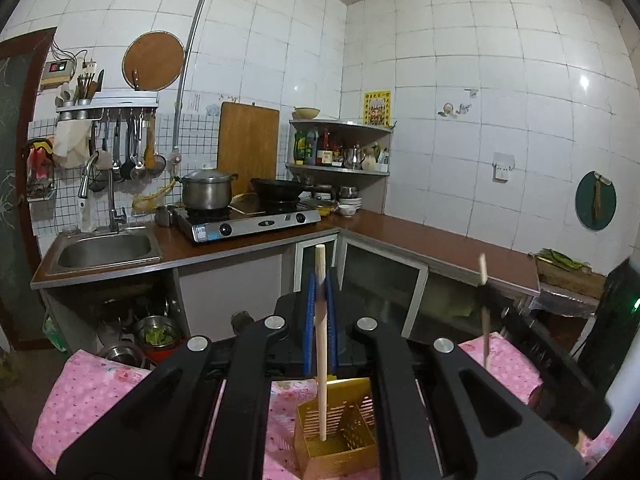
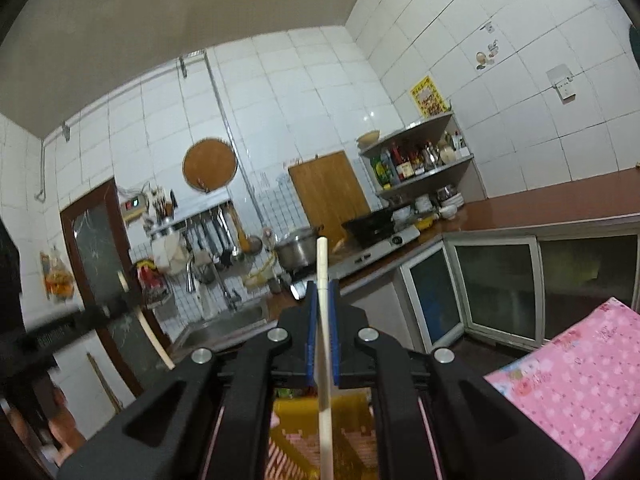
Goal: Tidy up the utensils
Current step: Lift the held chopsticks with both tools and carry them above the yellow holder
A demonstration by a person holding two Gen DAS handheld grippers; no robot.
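Above the gold slotted basket (image 1: 340, 436) on the pink-clothed bench (image 1: 92, 392), the left tool (image 1: 320, 292) clamps one upright pale chopstick (image 1: 321, 344); the right tool (image 2: 322, 296) clamps another chopstick (image 2: 324, 360)

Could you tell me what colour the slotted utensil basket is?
Golden yellow basket, clearest in the left wrist view.

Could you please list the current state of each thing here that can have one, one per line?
Left gripper: jaws shut on a wooden chopstick.
Left chopstick: upright, lower end inside the basket.
Right gripper: jaws shut on another wooden chopstick.
Right chopstick: upright, above a yellow basket.
Golden basket: on the pink cloth.
Pot: lidded, on the stove.
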